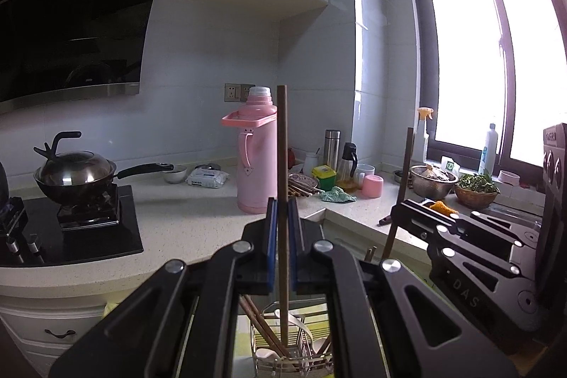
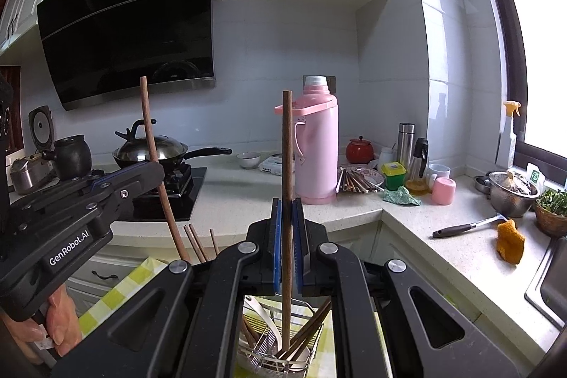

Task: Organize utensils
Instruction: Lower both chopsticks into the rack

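Note:
My left gripper [image 1: 282, 211] is shut on a brown wooden chopstick [image 1: 282, 144] held upright, its lower end inside a wire utensil basket [image 1: 283, 358] below. My right gripper [image 2: 287, 213] is shut on another upright wooden chopstick [image 2: 287, 144], whose lower end sits in the same wire basket [image 2: 280, 356] among more chopsticks and white spoons. The right gripper [image 1: 398, 211] shows at the right of the left wrist view with its chopstick [image 1: 404, 179]. The left gripper [image 2: 157, 167] and its chopstick [image 2: 149, 123] show at the left of the right wrist view.
A pink thermos [image 2: 317, 144] stands on the white counter [image 2: 241, 201]. A plate of chopsticks [image 2: 358, 181], jars, a cup and a green cloth lie beside it. A wok [image 2: 156, 151] sits on the stove. A spatula [image 2: 464, 227], an orange sponge and the sink are at right.

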Demonstrator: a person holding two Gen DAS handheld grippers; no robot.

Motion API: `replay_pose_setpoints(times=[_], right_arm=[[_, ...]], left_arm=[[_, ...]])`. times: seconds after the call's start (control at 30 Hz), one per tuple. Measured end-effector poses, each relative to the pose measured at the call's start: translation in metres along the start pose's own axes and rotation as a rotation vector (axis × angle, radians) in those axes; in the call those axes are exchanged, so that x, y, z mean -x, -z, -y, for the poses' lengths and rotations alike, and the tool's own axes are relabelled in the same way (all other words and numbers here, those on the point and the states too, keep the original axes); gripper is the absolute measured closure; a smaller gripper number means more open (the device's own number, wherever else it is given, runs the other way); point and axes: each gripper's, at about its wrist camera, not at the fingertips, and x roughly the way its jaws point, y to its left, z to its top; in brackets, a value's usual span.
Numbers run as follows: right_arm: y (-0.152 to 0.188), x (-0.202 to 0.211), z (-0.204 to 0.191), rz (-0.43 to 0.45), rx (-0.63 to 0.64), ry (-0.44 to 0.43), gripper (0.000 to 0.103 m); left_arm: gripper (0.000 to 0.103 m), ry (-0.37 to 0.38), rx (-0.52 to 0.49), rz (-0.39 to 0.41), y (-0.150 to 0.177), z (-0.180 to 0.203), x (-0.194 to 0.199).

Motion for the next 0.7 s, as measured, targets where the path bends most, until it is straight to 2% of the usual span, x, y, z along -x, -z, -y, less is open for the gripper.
replay_pose_setpoints(times=[0.3, 0.47, 0.7], right_arm=[[0.023, -0.04, -0.001, -0.044, -0.032, -0.032, 0.096], [0.036, -0.048, -0.002, -0.065, -0.046, -0.052, 0.096], [0.061, -0.066, -0.004, -0.141, -0.059, -0.074, 0.096]], left_arm=[[0.097, -0.019, 0.036, -0.046, 0.034, -0.007, -0.04], [0.097, -0.008, 0.049, -0.074, 0.053, -0.01, -0.048], [0.097, 0.005, 0.096, -0.166, 0.086, -0.017, -0.07]])
